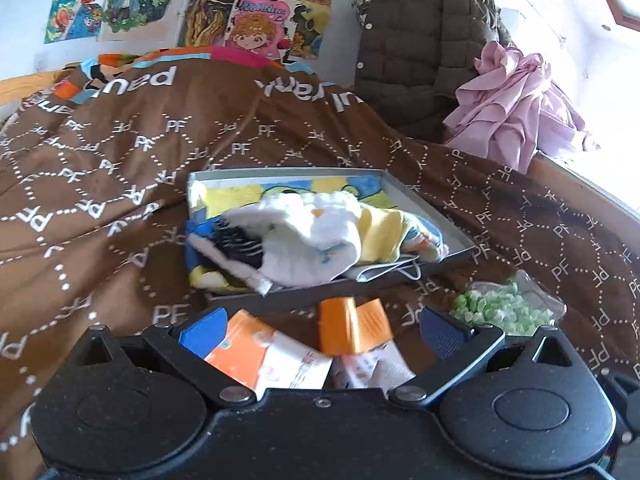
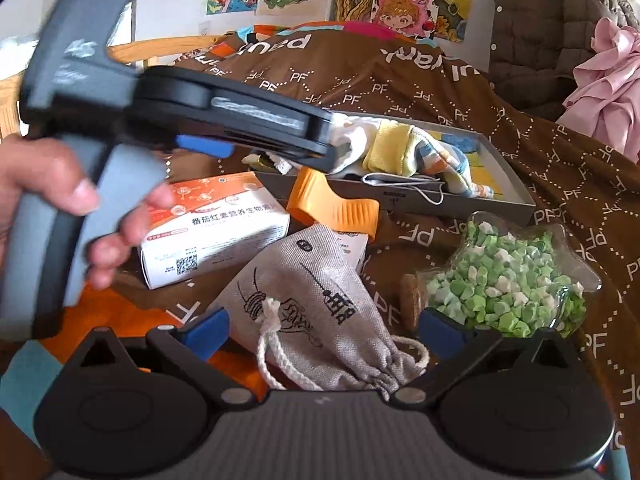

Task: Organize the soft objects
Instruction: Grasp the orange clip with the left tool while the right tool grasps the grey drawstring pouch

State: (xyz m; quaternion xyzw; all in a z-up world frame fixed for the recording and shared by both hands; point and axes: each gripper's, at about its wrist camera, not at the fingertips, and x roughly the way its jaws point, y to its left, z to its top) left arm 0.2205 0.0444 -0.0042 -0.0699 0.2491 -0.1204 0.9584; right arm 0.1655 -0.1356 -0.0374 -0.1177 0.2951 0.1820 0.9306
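left gripper (image 1: 322, 330) low in frame, blue fingers (image 1: 204, 330) spread wide, nothing between them. below gap: orange-white carton (image 1: 256, 354), orange clip (image 1: 352, 326), both on brown patterned bedspread (image 1: 120, 168). ahead, shallow grey box (image 1: 436, 216) on bedspread, holding white sock (image 1: 308, 232), yellow sock (image 1: 380, 236), black-white striped fabric (image 1: 236, 242), face mask (image 1: 384, 270) at near edge. clear bag of green-white bits (image 1: 504, 306) right of gripper. brown quilted jacket (image 1: 420, 48) and pink cloth (image 1: 516, 108) behind. cartoon posters (image 1: 256, 4) on wall.
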